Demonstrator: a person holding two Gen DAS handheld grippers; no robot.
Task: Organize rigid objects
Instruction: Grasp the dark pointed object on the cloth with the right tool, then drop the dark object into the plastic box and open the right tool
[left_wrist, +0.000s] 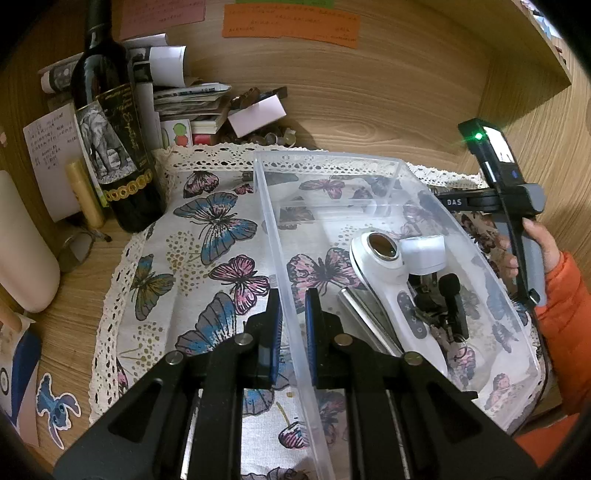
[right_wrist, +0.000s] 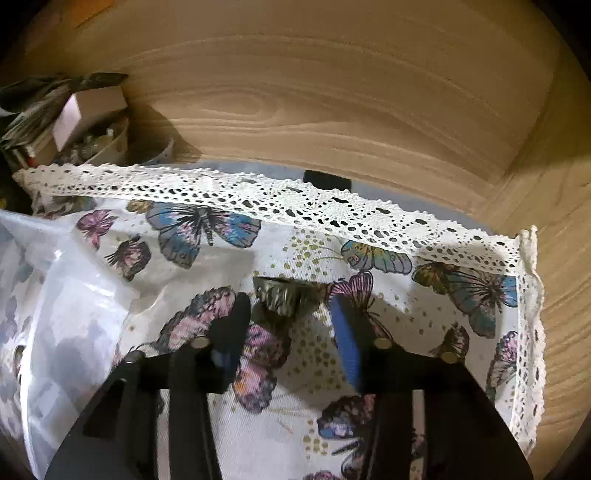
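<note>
A clear plastic bin (left_wrist: 332, 162) stands on a butterfly-print cloth (left_wrist: 207, 236). My left gripper (left_wrist: 293, 306) is shut on the bin's near left wall, one finger inside and one outside. In the bin lie a white handheld device with a round lens (left_wrist: 384, 266), a white block (left_wrist: 423, 254), a metal tube (left_wrist: 365, 321) and a small black microphone (left_wrist: 452, 295). In the right wrist view a crimped metal cap (right_wrist: 284, 299) rests on the cloth (right_wrist: 406, 295) just past my right gripper (right_wrist: 291, 325). That gripper is open and its pads are clear of the cap. The bin (right_wrist: 55, 295) is to its left.
A dark wine bottle (left_wrist: 110, 147), a gold tube (left_wrist: 85, 195), glasses (left_wrist: 79, 247) and a pale bottle (left_wrist: 22, 251) stand left of the cloth. Papers and small boxes (left_wrist: 207, 103) pile up behind. A wooden wall (right_wrist: 332, 110) closes the back. A hand in an orange sleeve (left_wrist: 565, 295) is at the right.
</note>
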